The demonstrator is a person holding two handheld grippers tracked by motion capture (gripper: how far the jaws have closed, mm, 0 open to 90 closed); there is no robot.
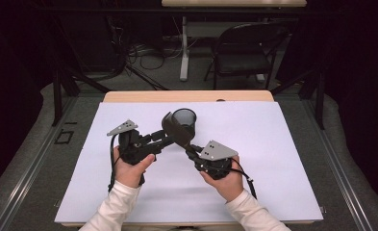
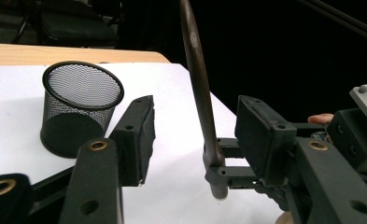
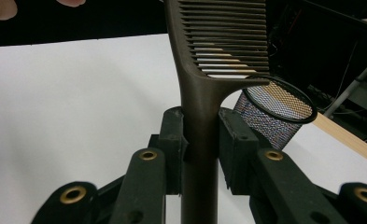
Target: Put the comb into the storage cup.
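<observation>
Right claw [image 3: 201, 140]: clamped on the handle of one dark brown comb [image 3: 204, 88], pads pressing both sides of the shaft. Comb stands upright out of the claw, teeth toward the mesh cup in the right gripper view. In the high view the comb [image 1: 175, 129] is held above the middle of the white sheet, its toothed end just in front of the cup.

Left claw [image 2: 195, 135]: released. Its pads stand either side of the comb's thin edge [image 2: 200, 84] with a clear gap on each side; no contact seen.

One black wire-mesh cup [image 1: 184, 122], upright, open end up, resting on the sheet toward the far edge of the tabletop [image 1: 186, 96]; empty as far as the mesh shows.

Open room: the white sheet [image 1: 273, 159] is bare to the left, right and near side of the hands; cup sits well in from both side edges.

Count: one comb, one cup, two claws, one folding chair [image 1: 244, 48] beyond the tabletop.

No legible writing or brand marks on comb, cup or claws.
</observation>
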